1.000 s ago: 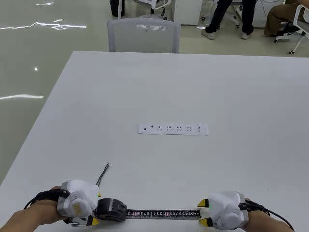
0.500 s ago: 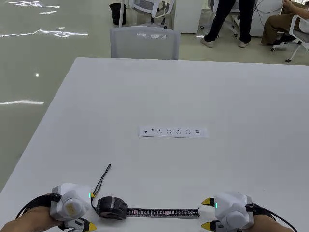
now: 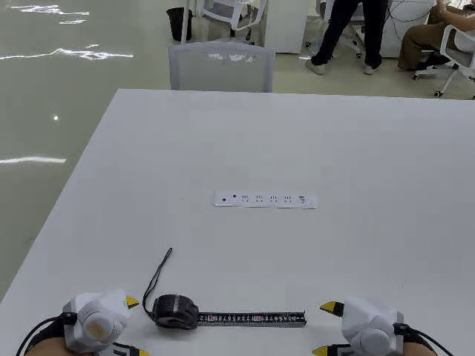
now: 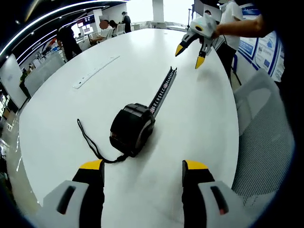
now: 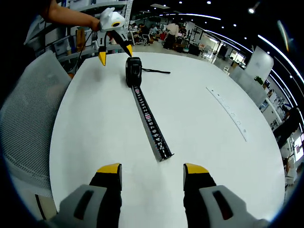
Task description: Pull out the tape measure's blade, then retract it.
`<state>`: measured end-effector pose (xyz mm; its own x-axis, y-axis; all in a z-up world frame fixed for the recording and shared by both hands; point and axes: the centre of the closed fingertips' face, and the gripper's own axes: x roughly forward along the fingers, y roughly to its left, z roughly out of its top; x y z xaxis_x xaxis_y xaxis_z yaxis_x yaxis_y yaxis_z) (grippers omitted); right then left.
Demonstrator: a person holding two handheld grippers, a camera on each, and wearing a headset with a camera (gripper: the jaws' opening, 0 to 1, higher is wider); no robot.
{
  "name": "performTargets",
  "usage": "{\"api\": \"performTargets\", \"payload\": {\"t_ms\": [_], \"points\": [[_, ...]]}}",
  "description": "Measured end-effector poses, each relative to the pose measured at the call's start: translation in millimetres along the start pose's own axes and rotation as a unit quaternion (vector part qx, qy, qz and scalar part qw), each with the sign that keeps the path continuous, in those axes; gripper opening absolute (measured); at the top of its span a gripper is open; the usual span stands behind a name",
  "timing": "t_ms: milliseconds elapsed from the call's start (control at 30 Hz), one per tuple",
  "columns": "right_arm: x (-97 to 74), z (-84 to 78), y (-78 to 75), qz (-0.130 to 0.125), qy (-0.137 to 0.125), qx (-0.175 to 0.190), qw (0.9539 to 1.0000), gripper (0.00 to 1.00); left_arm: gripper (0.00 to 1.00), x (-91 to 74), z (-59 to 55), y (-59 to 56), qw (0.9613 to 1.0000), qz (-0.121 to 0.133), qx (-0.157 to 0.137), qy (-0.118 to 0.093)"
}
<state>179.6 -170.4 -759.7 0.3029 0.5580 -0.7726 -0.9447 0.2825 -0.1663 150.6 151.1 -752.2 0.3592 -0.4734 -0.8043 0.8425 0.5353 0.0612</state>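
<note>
Tape measure (image 3: 174, 311) sits on the table (image 3: 297, 133) near the front edge, its blade (image 3: 251, 319) out and lying flat, with the long axis running straight between the two grippers. The left gripper (image 3: 133, 326) is wide open and empty with the case just ahead of its jaws, not touching. The right gripper (image 3: 323, 328) is also wide open and empty, facing the blade's hook end, near it but apart. The left is nearer the case, so a grab there probably starts the retract; the strap (image 3: 157, 274) trails off the case's far side, the power strip (image 3: 265, 200) is well apart, and the path looks unobstructed.
</note>
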Motion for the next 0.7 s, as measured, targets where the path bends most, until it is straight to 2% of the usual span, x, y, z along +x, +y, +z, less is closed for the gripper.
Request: {"api": "performTargets", "payload": {"t_ms": [100, 267, 333, 433, 567, 700], "points": [[-1.7, 0.2, 4.0, -0.018, -0.010, 0.015, 0.9997, 0.54, 0.65, -7.5, 2.8, -3.9, 0.9995, 0.021, -0.014, -0.020], [-5.7, 2.4, 16.0, -0.039, -0.023, 0.049, 0.9978, 0.59, 0.68, -14.4, 1.9, -11.5, 0.9979, 0.039, -0.038, -0.036], [-6.5, 3.4, 19.7, -0.046, -0.028, 0.065, 0.9964, 0.62, 0.69, -16.0, 0.8, -14.3, 0.9965, 0.046, -0.053, -0.045], [-13.3, 11.2, 33.2, -0.056, -0.036, 0.083, 0.9943, 0.65, 0.70, -20.0, 1.1, -21.8, 0.9940, 0.057, -0.071, -0.061], [-18.8, 16.0, 33.3, -0.074, -0.054, 0.120, 0.9886, 0.69, 0.74, -21.1, -2.1, -32.7, 0.9912, 0.060, -0.098, -0.067], [-27.8, 26.7, 45.4, -0.087, -0.062, 0.141, 0.9842, 0.73, 0.77, -25.6, 2.1, -43.1, 0.9873, 0.070, -0.119, -0.079]]}}
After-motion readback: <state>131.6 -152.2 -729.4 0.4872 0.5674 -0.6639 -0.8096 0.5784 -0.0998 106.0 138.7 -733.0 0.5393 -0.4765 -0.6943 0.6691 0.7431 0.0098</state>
